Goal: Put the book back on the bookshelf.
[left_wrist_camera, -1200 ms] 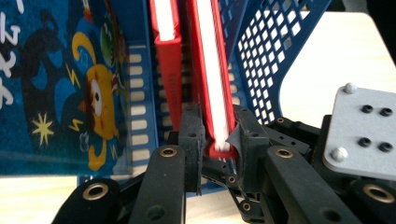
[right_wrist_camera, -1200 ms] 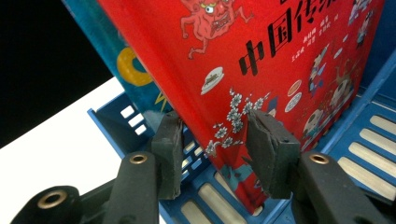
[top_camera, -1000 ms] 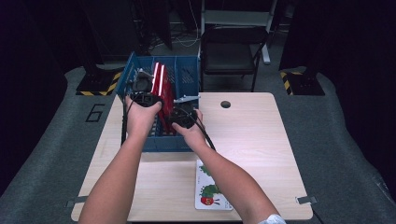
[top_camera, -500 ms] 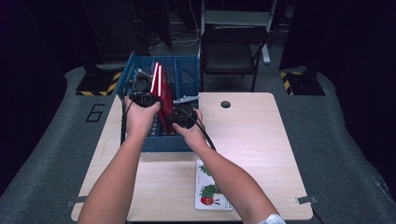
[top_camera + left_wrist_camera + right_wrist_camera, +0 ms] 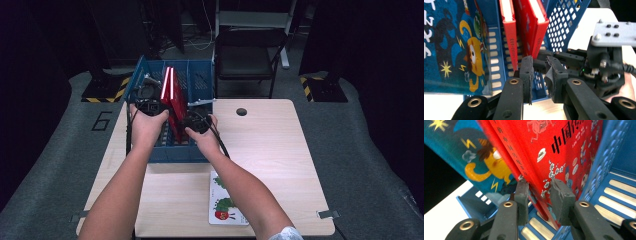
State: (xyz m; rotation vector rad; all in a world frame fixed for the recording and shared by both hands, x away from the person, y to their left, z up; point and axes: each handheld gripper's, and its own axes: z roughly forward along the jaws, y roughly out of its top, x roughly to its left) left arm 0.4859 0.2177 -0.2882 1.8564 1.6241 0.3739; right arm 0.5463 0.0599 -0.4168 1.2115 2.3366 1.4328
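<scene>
A blue slotted basket stands on the table's far left with two red books upright in it. In the right gripper view my right gripper has just been closing, and its pads press on the lower edge of the nearer red book. The left gripper view shows that book, the second red book and the right gripper at the side. My left gripper hangs over the basket's near edge, its pads a narrow gap apart with nothing between them. From above, the left gripper and right gripper flank the books.
A blue picture book with a yellow creature leans in the basket's left compartment. A caterpillar picture book lies flat at the table's near edge. The wooden table has a round hole. A dark chair stands behind it.
Both hands stay almost where they were at the basket. The right gripper has edged slightly closer against the red book.
</scene>
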